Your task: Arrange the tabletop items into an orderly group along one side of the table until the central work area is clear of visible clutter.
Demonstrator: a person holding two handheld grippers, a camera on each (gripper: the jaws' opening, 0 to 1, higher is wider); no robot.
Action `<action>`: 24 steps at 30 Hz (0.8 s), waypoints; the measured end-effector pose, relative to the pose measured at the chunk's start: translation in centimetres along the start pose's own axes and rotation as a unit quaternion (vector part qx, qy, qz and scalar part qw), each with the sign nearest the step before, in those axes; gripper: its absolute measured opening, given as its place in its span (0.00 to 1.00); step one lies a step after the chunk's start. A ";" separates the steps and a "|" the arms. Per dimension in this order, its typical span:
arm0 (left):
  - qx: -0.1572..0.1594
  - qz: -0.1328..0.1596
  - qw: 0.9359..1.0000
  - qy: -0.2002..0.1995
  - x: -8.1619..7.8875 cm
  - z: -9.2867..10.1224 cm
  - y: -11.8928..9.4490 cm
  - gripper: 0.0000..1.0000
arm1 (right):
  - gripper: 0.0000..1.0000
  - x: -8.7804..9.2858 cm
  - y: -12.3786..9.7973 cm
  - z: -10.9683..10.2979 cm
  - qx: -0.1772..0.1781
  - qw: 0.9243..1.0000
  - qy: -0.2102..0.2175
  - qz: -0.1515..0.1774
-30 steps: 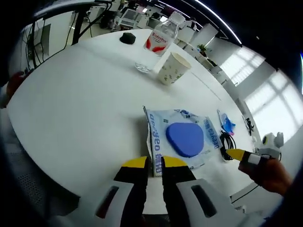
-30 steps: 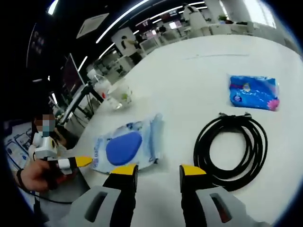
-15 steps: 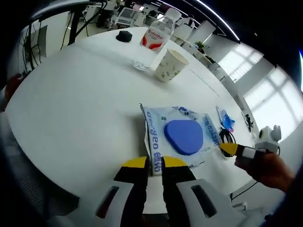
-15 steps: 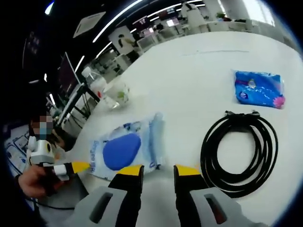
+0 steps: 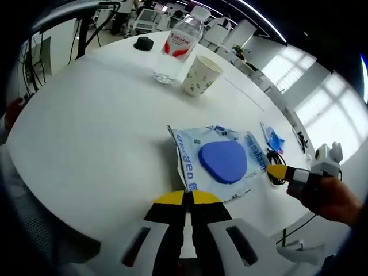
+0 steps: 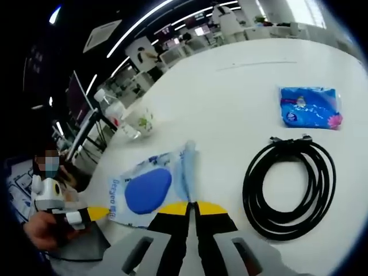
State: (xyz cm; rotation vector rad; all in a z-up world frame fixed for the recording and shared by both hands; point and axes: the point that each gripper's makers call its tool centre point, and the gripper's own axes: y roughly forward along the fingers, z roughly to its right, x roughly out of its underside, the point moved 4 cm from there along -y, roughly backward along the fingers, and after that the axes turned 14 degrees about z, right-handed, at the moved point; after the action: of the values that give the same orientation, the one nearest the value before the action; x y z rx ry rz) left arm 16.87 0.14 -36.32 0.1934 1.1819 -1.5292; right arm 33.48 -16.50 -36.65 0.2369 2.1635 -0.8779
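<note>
Left gripper view looks over a round white desk [image 5: 86,132]. The left gripper [image 5: 187,198] has its yellow-tipped jaws clenched on the near edge of a wet-wipes pack [image 5: 221,161], a pale blue pouch with a blue lid, lying close to the desk's near edge. At the far edge a water bottle [image 5: 177,46] with a red label stands upright, a paper cup [image 5: 201,75] just beside it and a small black object [image 5: 142,42] further along that edge. The right gripper [image 5: 279,172], held in a hand [image 5: 336,198], comes in from the right at the pack's other end.

Right gripper view shows the right gripper [image 6: 192,207] with its jaws pressed together at the pack's [image 6: 150,185] sealed end. A coiled black cable [image 6: 290,187] lies beside the pack. A blue tissue packet [image 6: 310,107] lies beyond the coil, apart from it. The bottle [image 6: 112,112] and cup [image 6: 144,122] stand near the desk's [image 6: 241,86] far left edge.
</note>
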 end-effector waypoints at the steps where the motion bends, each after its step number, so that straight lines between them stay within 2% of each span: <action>1: 0.001 0.001 1.000 0.001 0.0 -0.1 0.1 0.00 | 0.00 0.0 -0.1 0.0 0.000 1.000 0.001 0.001; 7: 0.007 0.003 1.000 0.007 -0.3 0.5 0.1 0.00 | 0.00 0.5 -2.1 -0.4 0.001 1.000 0.011 0.011; 9: 0.010 0.000 1.000 0.009 -0.1 0.8 -0.1 0.00 | 0.00 0.7 -2.3 0.1 0.002 1.000 0.019 0.014; 12: 0.014 -0.003 1.000 0.010 0.1 0.9 0.1 0.00 | 0.00 1.1 -2.9 -0.2 0.006 0.999 0.028 0.016; 17: 0.018 -0.006 1.000 0.014 0.0 1.6 -0.5 0.00 | 0.00 0.7 -3.0 0.4 0.007 0.999 0.033 0.018; 22: 0.012 -0.001 1.000 -0.007 -0.2 1.3 0.3 0.00 | 0.00 2.0 -4.0 0.2 0.006 0.999 0.036 0.012; 24: 0.011 0.002 1.000 -0.010 -0.4 1.0 0.8 0.00 | 0.00 2.7 -5.0 -0.4 0.002 0.998 0.054 0.017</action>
State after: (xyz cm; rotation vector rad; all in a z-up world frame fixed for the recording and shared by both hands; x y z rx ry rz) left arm 18.09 -0.25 -36.03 0.1949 1.1485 -1.5388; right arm 29.28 -20.22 -35.82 0.3278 2.2502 -0.8682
